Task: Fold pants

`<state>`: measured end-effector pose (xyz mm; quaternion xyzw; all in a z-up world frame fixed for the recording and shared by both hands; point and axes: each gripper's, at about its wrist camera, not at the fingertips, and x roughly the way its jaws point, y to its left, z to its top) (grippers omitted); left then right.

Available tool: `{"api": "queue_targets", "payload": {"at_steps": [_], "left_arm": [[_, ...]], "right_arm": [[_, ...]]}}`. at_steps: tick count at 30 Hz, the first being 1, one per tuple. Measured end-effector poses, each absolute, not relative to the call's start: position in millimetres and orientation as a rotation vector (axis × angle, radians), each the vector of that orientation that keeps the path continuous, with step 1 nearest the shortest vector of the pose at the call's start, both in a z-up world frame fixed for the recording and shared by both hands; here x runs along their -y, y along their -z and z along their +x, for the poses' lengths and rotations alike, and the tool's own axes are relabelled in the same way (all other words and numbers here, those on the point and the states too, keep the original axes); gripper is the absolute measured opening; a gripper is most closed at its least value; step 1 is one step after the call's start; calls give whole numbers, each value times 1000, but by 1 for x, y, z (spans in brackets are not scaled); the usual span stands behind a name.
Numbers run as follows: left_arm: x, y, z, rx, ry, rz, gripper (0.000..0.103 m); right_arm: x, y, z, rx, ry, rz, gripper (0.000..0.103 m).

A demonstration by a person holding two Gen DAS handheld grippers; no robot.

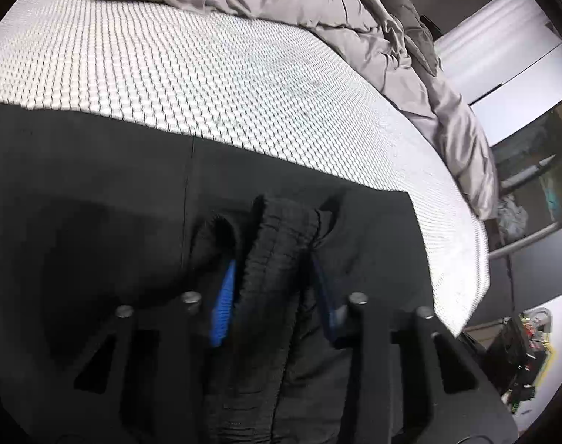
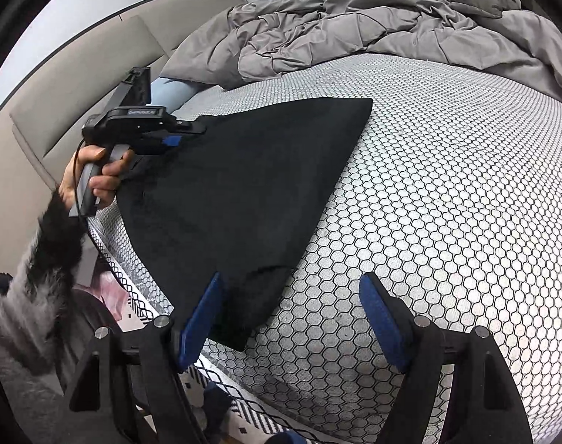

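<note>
A pair of black pants point(image 2: 244, 185) lay flat on a bed, on a white mattress cover point(image 2: 447, 203) printed with a black honeycomb pattern. From the right wrist view the pants formed a broad dark triangle, wide at the far end and narrowing to a point at the near edge of the bed. In the left wrist view the fabric filled the near half of the picture, and a ribbed elastic band point(image 1: 277, 259) of the pants stood bunched up between the fingers of the left gripper point(image 1: 277, 296).

The left gripper was clamped on that ribbed band, its blue pads point(image 1: 223, 303) pressing the cloth from both sides. In the right wrist view the same gripper reached in at the far left corner of the pants, held by a hand point(image 2: 92, 177) whose sleeve point(image 2: 33, 296) was fuzzy and grey with a dark cuff.

The right gripper point(image 2: 292, 314) hung over the near tip of the pants with its jaws wide apart and nothing between them. Its left blue pad point(image 2: 203, 318) sat at the edge of the black cloth; whether it touched could not be told. The right one stood over bare cover.

Beyond the pants a crumpled grey duvet point(image 2: 354, 37) was heaped along the far side of the bed. A beige padded headboard point(image 2: 59, 122) ran along the left
</note>
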<state>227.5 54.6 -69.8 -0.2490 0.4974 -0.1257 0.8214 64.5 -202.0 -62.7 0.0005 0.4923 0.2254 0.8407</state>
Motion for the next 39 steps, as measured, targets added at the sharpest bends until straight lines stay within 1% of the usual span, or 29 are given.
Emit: {"api": "queue_targets", "payload": {"at_steps": [1, 2, 4, 7, 9, 10, 12, 13, 14, 15, 16, 17, 20, 22, 24, 25, 26, 28, 29, 30, 31, 32, 33, 36, 37, 39], "left_arm": [[-50, 69, 227, -1038, 253, -497, 21], [-47, 68, 227, -1021, 249, -481, 15], [-47, 57, 226, -979, 259, -477, 12], [-49, 32, 221, -876, 270, -495, 11], [-53, 28, 225, -870, 232, -487, 12], [-58, 34, 228, -897, 186, -483, 14], [-60, 51, 236, -973, 122, -466, 18], [-63, 60, 238, -1011, 104, -474, 24], [-63, 62, 238, -1016, 92, -483, 30], [-64, 58, 233, -1002, 79, -485, 34], [-65, 55, 229, -991, 68, -474, 41], [-63, 47, 220, -975, 50, -444, 43], [-52, 27, 186, -912, 30, -364, 65], [-33, 14, 161, -905, 58, -295, 67], [-8, 6, 147, -888, 101, -247, 70], [14, 4, 139, -871, 144, -229, 74], [33, 4, 135, -861, 181, -219, 75], [84, 10, 137, -871, 299, -187, 75], [103, 15, 138, -886, 356, -166, 75], [121, 21, 141, -902, 405, -148, 75], [140, 29, 145, -931, 437, -127, 73], [156, 40, 152, -984, 429, -110, 62], [165, 46, 154, -1014, 409, -96, 59], [179, 57, 164, -1026, 358, -93, 59], [179, 55, 166, -1026, 356, -107, 59], [176, 52, 172, -1026, 360, -140, 59]], "right_arm": [[203, 62, 63, -1041, -478, -1, 78], [202, 62, 62, -1043, -480, -5, 78], [203, 64, 61, -1045, -483, -11, 78], [209, 64, 58, -1045, -482, 2, 78], [214, 63, 57, -1042, -480, 16, 78], [211, 65, 61, -1041, -479, 24, 78], [217, 65, 59, -1037, -473, 30, 78], [220, 65, 57, -1037, -469, 34, 78], [223, 65, 56, -1037, -466, 45, 78], [227, 64, 55, -1036, -467, 60, 77], [231, 62, 53, -1035, -474, 78, 78], [236, 59, 50, -1033, -485, 104, 77], [243, 53, 42, -1035, -558, 199, 75], [241, 49, 38, -1035, -599, 233, 67], [233, 48, 38, -1040, -629, 250, 63], [226, 51, 40, -1054, -637, 266, 60], [221, 54, 44, -1071, -635, 276, 57], [214, 64, 49, -1114, -608, 292, 43], [209, 69, 54, -1137, -588, 300, 38], [207, 73, 55, -1146, -568, 307, 23], [204, 75, 54, -1148, -557, 307, 17], [201, 74, 52, -1145, -549, 295, 15], [200, 73, 48, -1138, -542, 285, 11], [201, 69, 31, -1138, -518, 267, 8], [203, 73, 23, -1153, -506, 283, 3], [202, 83, 13, -1193, -520, 312, 3]]}}
